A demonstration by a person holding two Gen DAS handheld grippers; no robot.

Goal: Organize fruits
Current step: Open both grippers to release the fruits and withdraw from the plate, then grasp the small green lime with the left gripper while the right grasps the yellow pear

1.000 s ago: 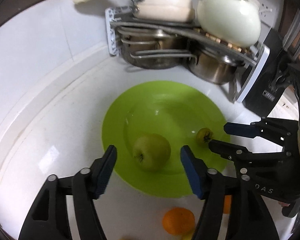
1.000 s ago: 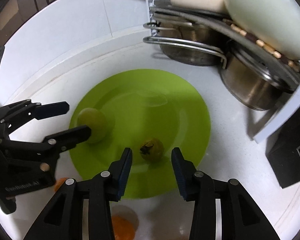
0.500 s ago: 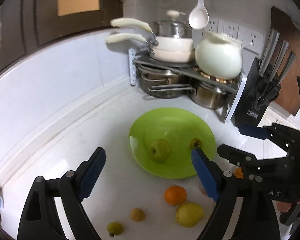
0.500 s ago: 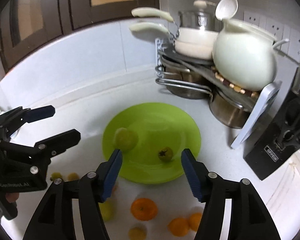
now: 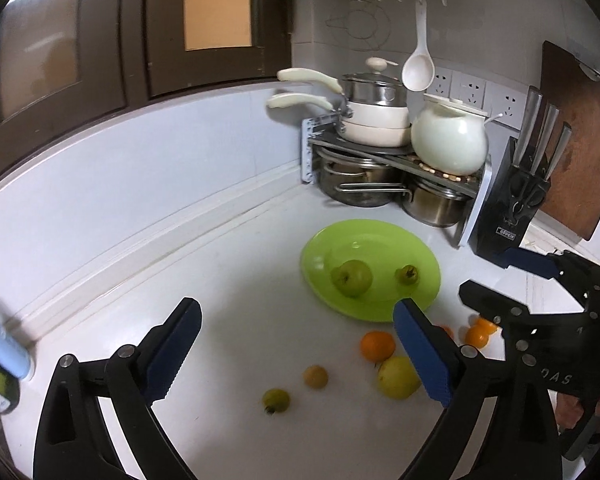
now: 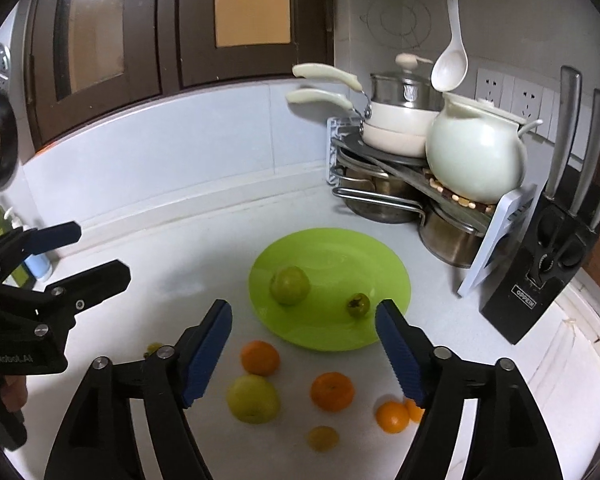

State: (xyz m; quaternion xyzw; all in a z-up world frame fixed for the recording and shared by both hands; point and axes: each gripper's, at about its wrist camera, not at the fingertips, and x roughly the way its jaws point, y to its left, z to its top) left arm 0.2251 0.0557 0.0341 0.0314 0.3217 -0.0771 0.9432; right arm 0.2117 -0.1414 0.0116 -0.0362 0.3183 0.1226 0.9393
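A lime-green plate (image 5: 380, 236) (image 6: 340, 248) lies on the white counter and carries a green apple (image 5: 351, 278) (image 6: 289, 285) and a small green fruit (image 5: 407, 275) (image 6: 358, 305). In front of it lie loose fruits: an orange (image 5: 377, 346) (image 6: 259, 357), a yellow-green apple (image 5: 398, 377) (image 6: 253, 398), more oranges (image 6: 332, 391) and small yellow fruits (image 5: 315, 376). My left gripper (image 5: 296, 312) (image 6: 100, 252) hangs above the counter, jaws opening, nothing between them. My right gripper (image 6: 304, 308) (image 5: 484, 274) hovers over the loose fruits, jaws opening, empty.
A rack with steel pots (image 5: 364, 188), cream pans and a white pot (image 5: 448, 144) fills the back corner. A black knife block (image 5: 512, 208) and a wooden board (image 5: 572, 152) stand to the right. Bottles (image 6: 4, 240) stand at the left wall.
Both grippers have drawn back and upward from the plate with their jaws spreading wider. The apple and the small fruit stay on the plate. Loose fruits on the counter have come into view.
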